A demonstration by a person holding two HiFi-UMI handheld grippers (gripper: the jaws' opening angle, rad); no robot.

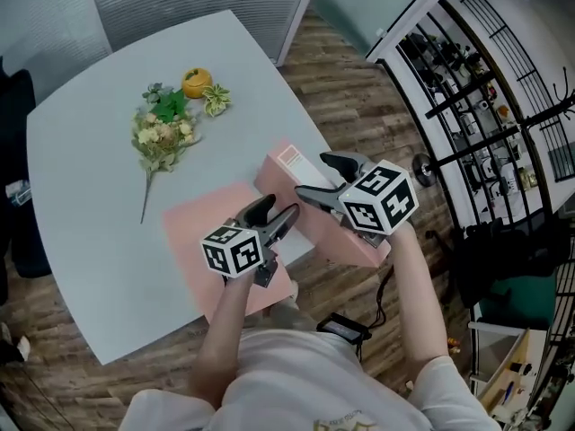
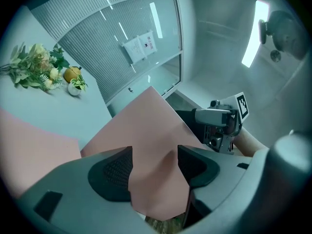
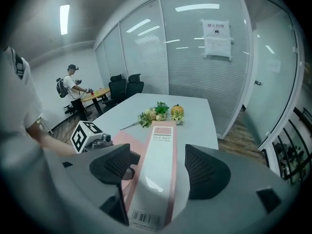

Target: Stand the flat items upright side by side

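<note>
Two jobs going at once. Upper left, the flowers (image 1: pixel 166 124) sit out of the way on the desk (image 1: pixel 90 151). Lower centre, the flat file box (image 1: pixel 202 227) lies on its face, not yet stood up. Our left tongs (image 1: pixel 280 212) pinch the near corner of the raised file box (image 1: pixel 280 180), steadying its tilt, we reckon. Further right, our right tongs (image 1: pixel 316 174) stand spread astride its labelled spine without pressing, probably ready for a fresh hold.

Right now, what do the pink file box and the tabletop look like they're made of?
The pink file box: probably plastic or coated board; its white spine shows a glossy glare patch. The tabletop: smooth matte pale grey, likely laminate, though the look leaves it open; no grain shows.
</note>
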